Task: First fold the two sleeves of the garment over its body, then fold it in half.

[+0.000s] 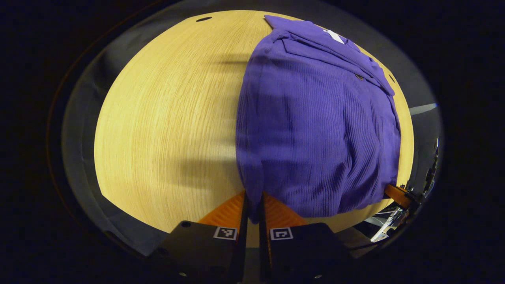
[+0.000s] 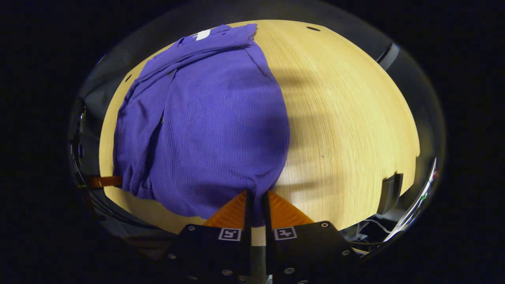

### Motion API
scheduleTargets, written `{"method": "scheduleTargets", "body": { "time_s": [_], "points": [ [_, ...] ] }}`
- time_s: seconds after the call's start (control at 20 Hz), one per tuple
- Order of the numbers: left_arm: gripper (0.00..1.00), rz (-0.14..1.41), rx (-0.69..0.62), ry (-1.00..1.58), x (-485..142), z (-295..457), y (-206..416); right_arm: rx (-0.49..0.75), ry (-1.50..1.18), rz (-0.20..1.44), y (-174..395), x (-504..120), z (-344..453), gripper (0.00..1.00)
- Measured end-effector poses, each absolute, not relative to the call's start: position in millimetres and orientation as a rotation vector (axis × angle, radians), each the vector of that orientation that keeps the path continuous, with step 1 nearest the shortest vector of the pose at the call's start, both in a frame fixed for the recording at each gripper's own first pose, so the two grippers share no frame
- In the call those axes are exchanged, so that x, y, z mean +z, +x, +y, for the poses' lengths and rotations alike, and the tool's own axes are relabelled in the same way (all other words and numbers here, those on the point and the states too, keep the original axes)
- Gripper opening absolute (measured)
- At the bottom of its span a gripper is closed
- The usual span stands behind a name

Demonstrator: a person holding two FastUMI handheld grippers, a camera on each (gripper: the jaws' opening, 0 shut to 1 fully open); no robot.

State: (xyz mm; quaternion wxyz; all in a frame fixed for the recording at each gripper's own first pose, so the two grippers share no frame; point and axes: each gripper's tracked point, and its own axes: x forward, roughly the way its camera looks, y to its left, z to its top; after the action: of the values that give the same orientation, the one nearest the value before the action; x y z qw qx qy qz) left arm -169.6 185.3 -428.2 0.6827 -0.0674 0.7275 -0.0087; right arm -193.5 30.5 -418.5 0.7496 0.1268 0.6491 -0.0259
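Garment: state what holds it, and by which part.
Both grippers hold the garment: the left gripper and right gripper each pinch a bottom corner of its hem.

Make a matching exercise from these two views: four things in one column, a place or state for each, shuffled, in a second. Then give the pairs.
Things:
1. purple ribbed knit garment
2. light wooden tabletop
3. left gripper
4. white neck label

Places or states:
A. at the garment's far end, by the collar
B. shut on the garment's near hem corner
C. lies flat, sleeves already folded in
D. bare wood beside the garment

Pairs: 1-C, 2-D, 3-B, 4-A
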Motion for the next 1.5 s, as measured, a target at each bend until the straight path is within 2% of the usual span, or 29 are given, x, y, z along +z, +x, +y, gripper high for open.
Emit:
{"method": "scheduleTargets", "body": {
  "time_s": [0.1,0.2,0.6,0.9,1.05,1.1,1.5],
  "points": [
    [0.11,1.632,-0.049,-0.143,-421,183,-163,-0.055,0.383,1.436,-193,-415,36,0.07],
    [0.08,1.625,-0.079,-0.168,-415,183,-158,-0.026,0.448,1.413,-184,-404,39,0.05],
    [0.07,1.54,-0.141,-0.142,-371,186,-121,0.072,0.429,1.266,-130,-339,39,0.04],
    [0.07,1.436,-0.208,-0.069,-328,176,-71,0.132,0.418,1.177,-84,-302,35,0.04],
    [0.1,1.382,-0.238,-0.05,-303,168,-39,0.16,0.401,1.127,-59,-281,32,0.04],
    [0.07,1.365,-0.242,-0.041,-296,167,-27,0.167,0.395,1.109,-49,-274,30,0.04],
    [0.07,1.263,-0.236,0.077,-249,172,88,0.198,0.328,1.036,37,-237,15,0.04]
  ]
}}
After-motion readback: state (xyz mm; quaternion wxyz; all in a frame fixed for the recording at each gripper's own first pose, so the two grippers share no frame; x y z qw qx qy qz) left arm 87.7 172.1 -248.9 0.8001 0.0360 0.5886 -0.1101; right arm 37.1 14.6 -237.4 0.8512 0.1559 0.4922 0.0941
